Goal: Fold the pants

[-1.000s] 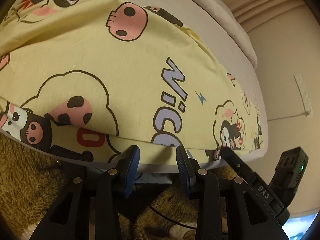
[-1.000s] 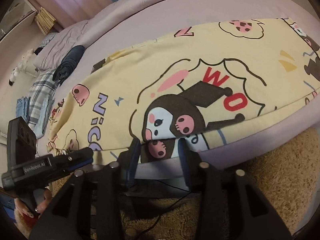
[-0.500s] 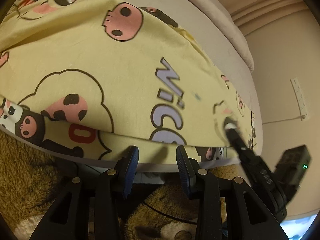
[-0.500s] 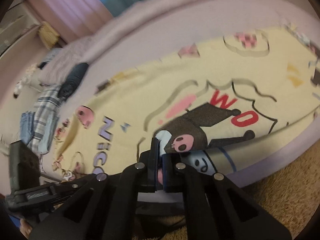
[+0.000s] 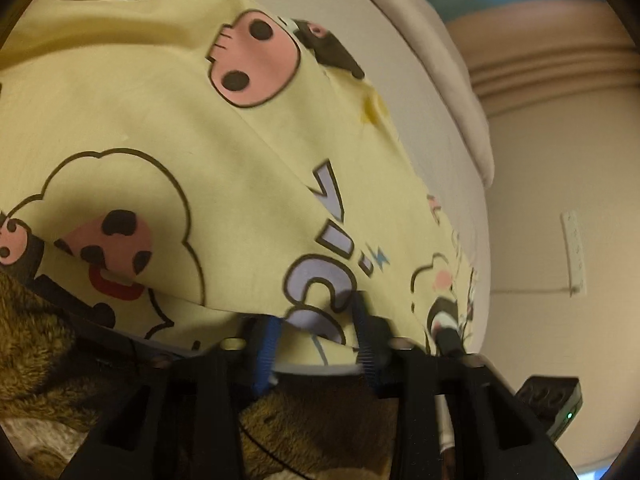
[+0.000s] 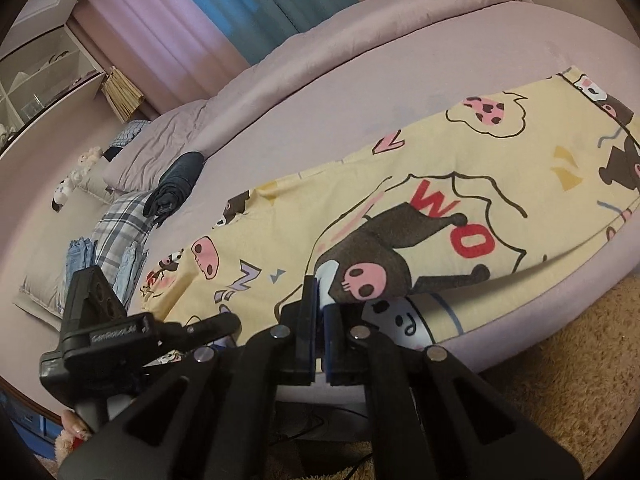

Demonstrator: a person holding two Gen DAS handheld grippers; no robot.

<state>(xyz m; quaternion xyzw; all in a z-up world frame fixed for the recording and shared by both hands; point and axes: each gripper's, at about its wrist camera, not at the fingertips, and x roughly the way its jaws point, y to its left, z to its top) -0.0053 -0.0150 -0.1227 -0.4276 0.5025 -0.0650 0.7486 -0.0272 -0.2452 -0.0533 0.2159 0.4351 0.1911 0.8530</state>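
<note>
Yellow cartoon-print pants (image 6: pixel 440 184) lie spread along the near edge of a round lilac bed (image 6: pixel 360 80). My right gripper (image 6: pixel 320 300) is shut on their near hem, beside the black character print, and holds that edge slightly raised. Further left along the same hem is my left gripper (image 6: pixel 192 328). In the left wrist view the pants (image 5: pixel 200 140) fill the frame. The left gripper (image 5: pixel 318 336) is closing, its blue pads still apart with the hem hanging between them. The right gripper's tip (image 5: pixel 448 332) pinches the cloth just to the right.
A shaggy brown rug (image 6: pixel 560 360) covers the floor below the bed edge. Folded clothes (image 6: pixel 120 224) and a rolled dark garment (image 6: pixel 176 184) sit at the bed's far left. A wall with a power strip (image 5: pixel 574 252) stands beyond the bed.
The right gripper has shut on the hem and raised it a little. The left gripper has rolled, and the hem now hangs between its fingers.
</note>
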